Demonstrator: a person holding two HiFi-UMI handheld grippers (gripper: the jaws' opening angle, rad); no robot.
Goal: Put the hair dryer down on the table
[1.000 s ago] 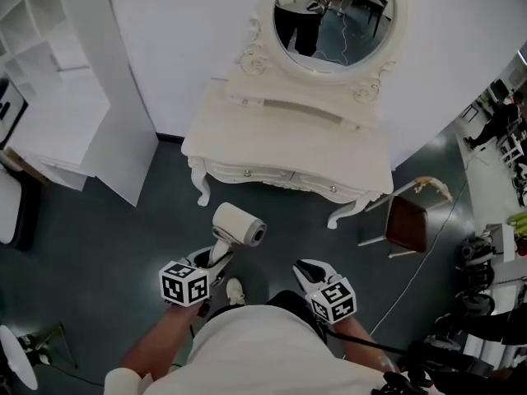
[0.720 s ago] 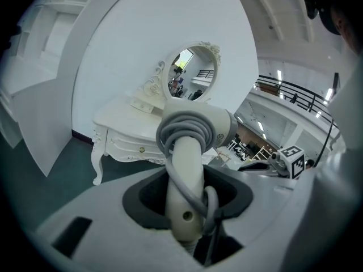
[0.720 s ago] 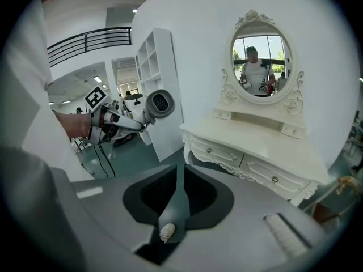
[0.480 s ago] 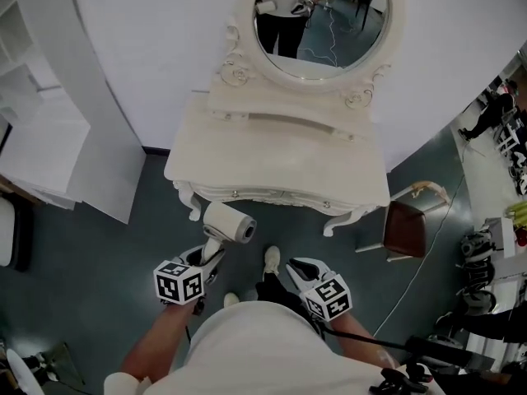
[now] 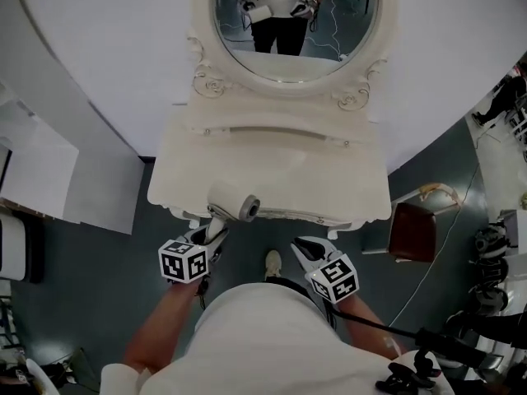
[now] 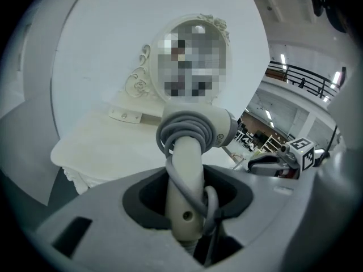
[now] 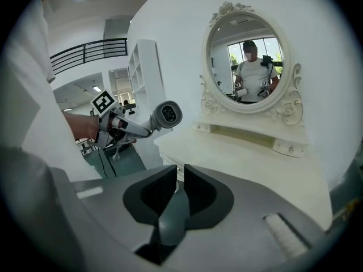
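A white hair dryer (image 5: 234,201) with its grey cord wound round the handle is held upright in my left gripper (image 5: 211,235). The jaws are shut on the handle (image 6: 186,174), and the dryer's head (image 6: 211,127) points right. In the head view the dryer's head hangs over the front edge of the white dressing table (image 5: 329,179). My right gripper (image 5: 306,250) is level with the left one, just before the table's front edge, its jaws shut with nothing between them (image 7: 179,181). The right gripper view shows the dryer (image 7: 165,114) to the left, above the table's corner.
An oval mirror (image 5: 288,23) in a carved frame stands at the back of the table and reflects the person. A chair with a brown seat (image 5: 413,230) stands to the table's right. White panels (image 5: 49,171) are on the left. A shoe (image 5: 273,262) shows on the dark floor.
Both grippers have come forward to the dressing table together. The hair dryer, earlier over the floor, now hangs over the table's front edge. The left grip has not changed.
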